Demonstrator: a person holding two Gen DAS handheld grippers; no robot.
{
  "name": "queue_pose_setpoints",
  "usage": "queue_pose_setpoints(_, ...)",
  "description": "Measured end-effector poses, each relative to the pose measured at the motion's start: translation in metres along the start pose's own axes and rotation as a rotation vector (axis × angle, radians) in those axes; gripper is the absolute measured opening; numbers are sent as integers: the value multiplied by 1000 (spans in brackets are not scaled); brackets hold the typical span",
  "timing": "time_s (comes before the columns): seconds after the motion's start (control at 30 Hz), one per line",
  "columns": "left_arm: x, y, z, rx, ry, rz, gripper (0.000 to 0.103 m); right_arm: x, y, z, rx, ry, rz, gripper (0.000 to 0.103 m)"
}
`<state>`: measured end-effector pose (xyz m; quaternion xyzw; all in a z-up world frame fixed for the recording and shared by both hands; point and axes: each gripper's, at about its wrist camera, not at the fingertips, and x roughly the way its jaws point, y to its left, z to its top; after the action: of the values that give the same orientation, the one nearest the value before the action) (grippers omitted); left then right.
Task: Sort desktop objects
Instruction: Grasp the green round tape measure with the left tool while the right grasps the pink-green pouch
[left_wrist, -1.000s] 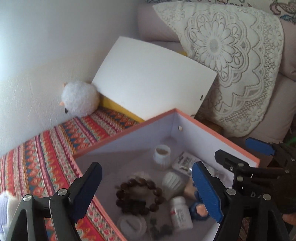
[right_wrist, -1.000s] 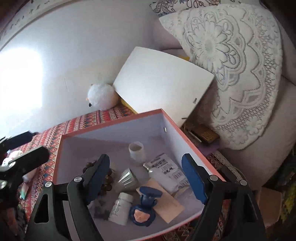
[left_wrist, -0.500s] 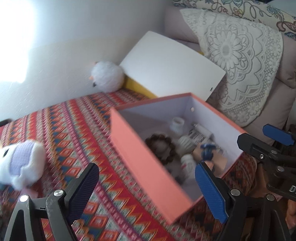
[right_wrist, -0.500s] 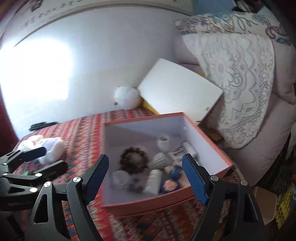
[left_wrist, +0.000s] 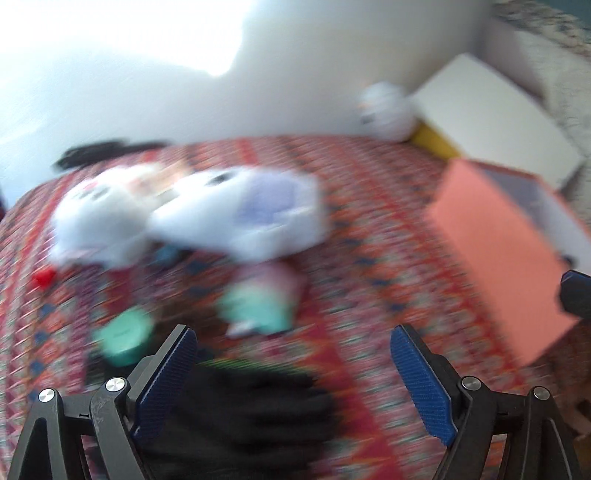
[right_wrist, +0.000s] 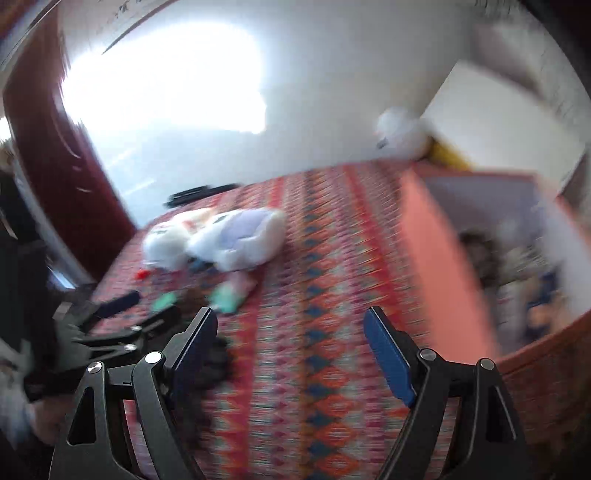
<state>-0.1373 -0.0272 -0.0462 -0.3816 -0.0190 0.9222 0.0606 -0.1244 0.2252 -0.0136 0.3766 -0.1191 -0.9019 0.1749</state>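
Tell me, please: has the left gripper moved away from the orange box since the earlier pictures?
Yes. The left gripper swung left: the orange box now sits at the right edge, no longer under its fingers.

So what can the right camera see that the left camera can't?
Only the right wrist view looks inside the orange box, where blurry things lie, and catches the dark red door. Only the left wrist view shows the black glove between the open left tongs. Both show the white plush toys and the patterned cloth.
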Motion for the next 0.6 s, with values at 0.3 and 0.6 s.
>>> queue_pose_setpoints(0.3, 63, 114, -15, -46, 131, 25, 89, 155, 4, 2, 346, 239, 338, 73)
queue_pose_setpoints(0.6, 126, 119, -28, 31, 213, 10, 95, 265, -4, -2, 453, 363, 364, 73)
